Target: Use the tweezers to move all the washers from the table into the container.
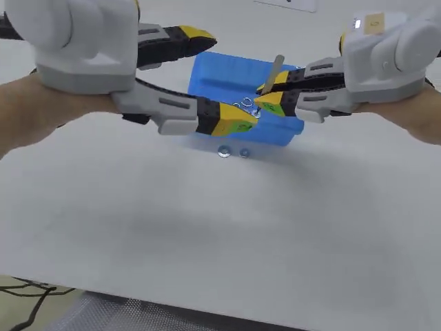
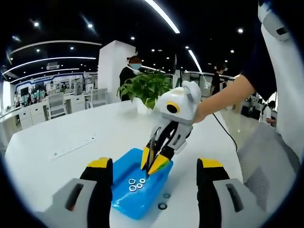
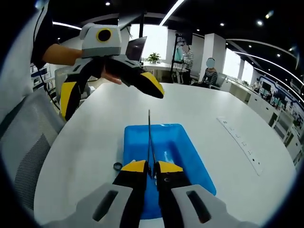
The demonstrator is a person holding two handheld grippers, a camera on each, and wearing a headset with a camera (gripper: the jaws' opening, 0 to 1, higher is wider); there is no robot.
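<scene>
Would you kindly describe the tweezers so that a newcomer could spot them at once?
Find the blue container on the white table. Above it the right gripper is shut on the tweezers: a thin grey metal strip, unlike the bulky yellow-and-black jaws around it.

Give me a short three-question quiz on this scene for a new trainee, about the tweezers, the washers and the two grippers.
1. True or false: the right gripper is shut on the tweezers.
2. How many washers lie on the table outside the blue container? A: none. B: two. C: six.
3. Fill in the missing word: the jaws of the left gripper stand ____, holding nothing.

Key: 1 true; 2 B; 3 open.
</scene>
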